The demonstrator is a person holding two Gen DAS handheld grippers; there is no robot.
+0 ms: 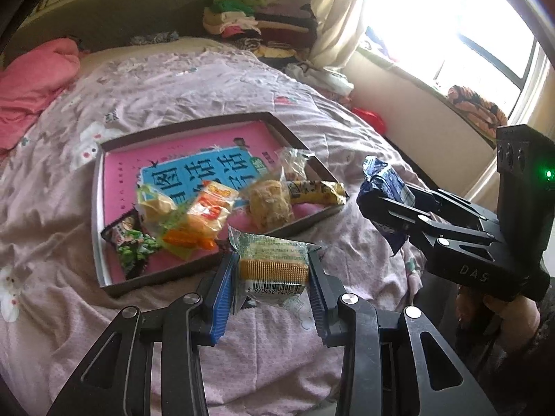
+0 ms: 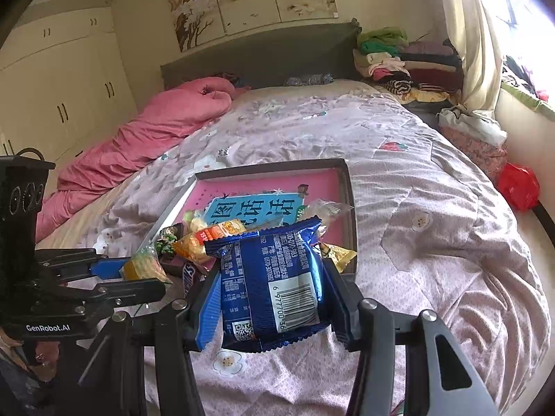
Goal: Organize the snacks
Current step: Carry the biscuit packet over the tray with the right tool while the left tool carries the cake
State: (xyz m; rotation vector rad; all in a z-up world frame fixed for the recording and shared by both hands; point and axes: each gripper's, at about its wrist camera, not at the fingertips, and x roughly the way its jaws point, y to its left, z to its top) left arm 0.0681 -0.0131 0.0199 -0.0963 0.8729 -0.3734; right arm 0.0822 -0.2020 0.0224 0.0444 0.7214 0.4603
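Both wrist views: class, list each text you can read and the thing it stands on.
"DAS": right gripper body.
"GenRobot.AI": left gripper body.
"6 970458 7420", partly hidden: clear cake packet.
"6 977700 36", cut off: blue packet.
Tray print and the packets' small print: unreadable.

2 wrist cams look down-fwd, close over the bed (image 1: 263, 79); both share the tray (image 1: 194, 123).

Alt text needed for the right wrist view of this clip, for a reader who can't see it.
The right gripper holds a blue snack packet above a bed with a lilac quilt. Behind it a shallow tray with a pink book holds several wrapped snacks; at left, the left gripper grips a small clear-wrapped cake.
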